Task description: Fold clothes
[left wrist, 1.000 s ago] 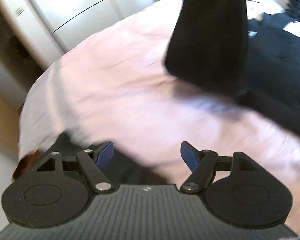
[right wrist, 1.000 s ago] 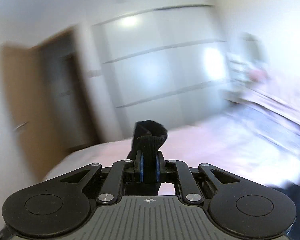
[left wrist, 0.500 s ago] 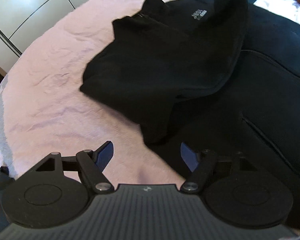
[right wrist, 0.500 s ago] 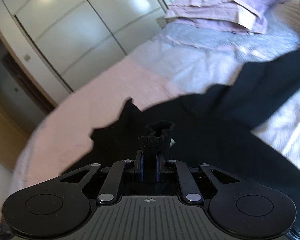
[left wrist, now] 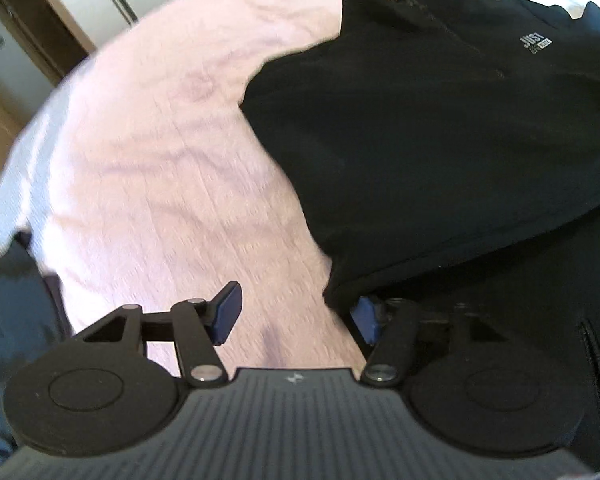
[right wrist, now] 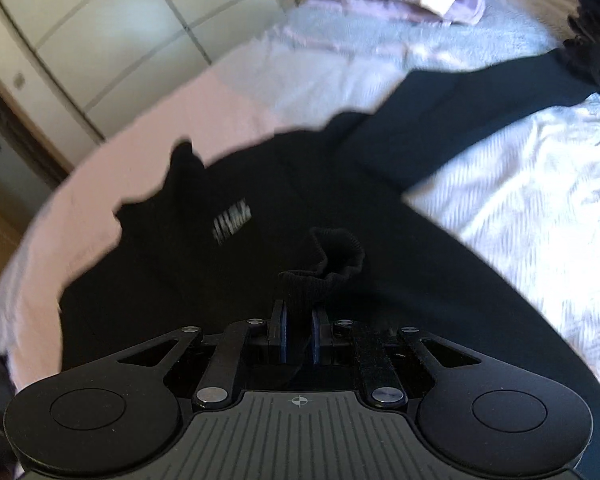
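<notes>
Lying half-folded on pink bedspread [left wrist: 160, 168], black sweatshirt [left wrist: 440, 140]; right tool [right wrist: 298, 336] pinching its cuff [right wrist: 328, 268], left tool [left wrist: 296, 316] closing, empty.

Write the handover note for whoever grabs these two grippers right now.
Left gripper: jaws closing, nothing pinched; the folded edge lies over one pad.
Right gripper: shut on the ribbed cuff.
Black sweatshirt lies on the pink bedspread, logo up, one part laid over the body.
Done: a first fold, apparently.
Left: release the cuff, fold the rest, smooth.
</notes>
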Action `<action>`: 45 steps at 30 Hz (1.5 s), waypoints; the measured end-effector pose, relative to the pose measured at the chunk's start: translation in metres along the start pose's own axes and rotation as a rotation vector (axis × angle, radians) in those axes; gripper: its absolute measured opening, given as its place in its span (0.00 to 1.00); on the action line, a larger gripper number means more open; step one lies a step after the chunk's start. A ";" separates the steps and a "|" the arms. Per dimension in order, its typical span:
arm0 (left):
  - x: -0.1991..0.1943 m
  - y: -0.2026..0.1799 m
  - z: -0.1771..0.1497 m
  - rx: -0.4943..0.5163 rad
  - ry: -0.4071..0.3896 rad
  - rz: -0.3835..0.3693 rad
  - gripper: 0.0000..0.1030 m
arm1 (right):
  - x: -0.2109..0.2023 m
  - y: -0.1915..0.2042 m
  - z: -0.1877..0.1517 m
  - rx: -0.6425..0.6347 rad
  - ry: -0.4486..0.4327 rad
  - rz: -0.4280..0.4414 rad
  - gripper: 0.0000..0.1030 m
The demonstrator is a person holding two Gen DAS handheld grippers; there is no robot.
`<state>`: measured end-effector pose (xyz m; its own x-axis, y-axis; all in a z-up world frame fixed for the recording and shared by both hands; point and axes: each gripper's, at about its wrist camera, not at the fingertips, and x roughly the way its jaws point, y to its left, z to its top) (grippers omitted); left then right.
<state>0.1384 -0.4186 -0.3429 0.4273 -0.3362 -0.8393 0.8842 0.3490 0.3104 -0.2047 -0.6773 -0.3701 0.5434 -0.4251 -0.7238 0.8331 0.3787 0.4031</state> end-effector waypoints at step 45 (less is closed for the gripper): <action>-0.068 -0.086 0.010 0.226 -0.071 -0.171 0.57 | -0.009 -0.072 0.022 0.126 0.028 -0.014 0.38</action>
<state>0.0351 -0.4345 -0.3079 0.2733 -0.4369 -0.8570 0.9608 0.0812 0.2650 -0.2673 -0.7189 -0.3800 0.5299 -0.4058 -0.7447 0.8480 0.2658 0.4585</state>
